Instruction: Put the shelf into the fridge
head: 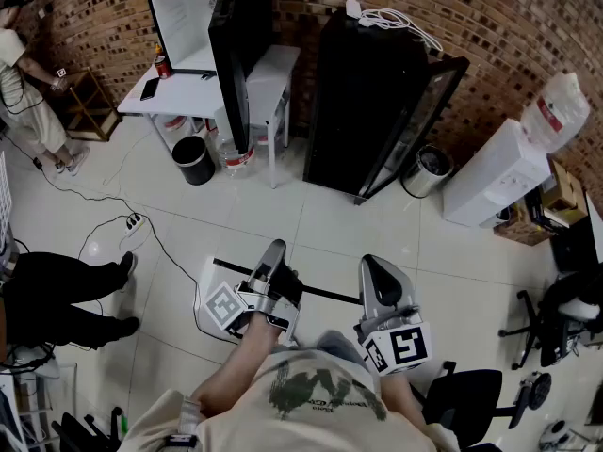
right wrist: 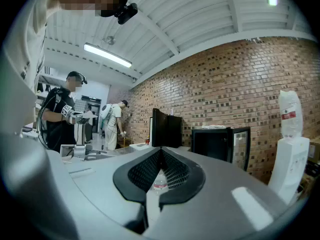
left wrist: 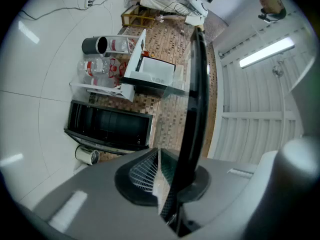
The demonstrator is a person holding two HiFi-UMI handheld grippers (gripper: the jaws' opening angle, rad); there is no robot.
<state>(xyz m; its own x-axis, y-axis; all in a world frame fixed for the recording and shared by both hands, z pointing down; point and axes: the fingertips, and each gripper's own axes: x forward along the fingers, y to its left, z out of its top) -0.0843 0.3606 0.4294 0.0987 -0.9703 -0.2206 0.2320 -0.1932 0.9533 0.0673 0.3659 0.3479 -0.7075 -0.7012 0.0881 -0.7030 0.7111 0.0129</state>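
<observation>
While it is carried, shelf [head: 325,293] [left wrist: 192,109]: glass pane with a dark edge strip, held in the air in front of the person and well apart from the fridge; not yet inside.
Left gripper [head: 273,257] [left wrist: 162,179]: jaws nearly together, clamped on the shelf's dark edge. It is the only hold on the shelf.
Right gripper [head: 377,271] [right wrist: 160,156]: jaws closed, nothing between them; just beside the shelf's far end but not supporting it.
Fridge [head: 363,102] [right wrist: 215,144]: black, against the brick wall, door [head: 426,121] standing open.
Hazard, slip: a long pane pinched at one spot can pivot or slide in the pads, and smooth glass probably gives little friction.
Hazard, knock: the free end may strike the open door or the cabinet wall if swung in at an angle.
Hazard, misfit: if the shelf arrives tilted rather than level it may miss its rails and jam or drop.
Hazard, floor: cable [head: 162,245] and power strip [head: 132,222] lie to the left; a step that way could snag.
Mitigation (judgement): bring the right gripper onto the free end before approaching.
</observation>
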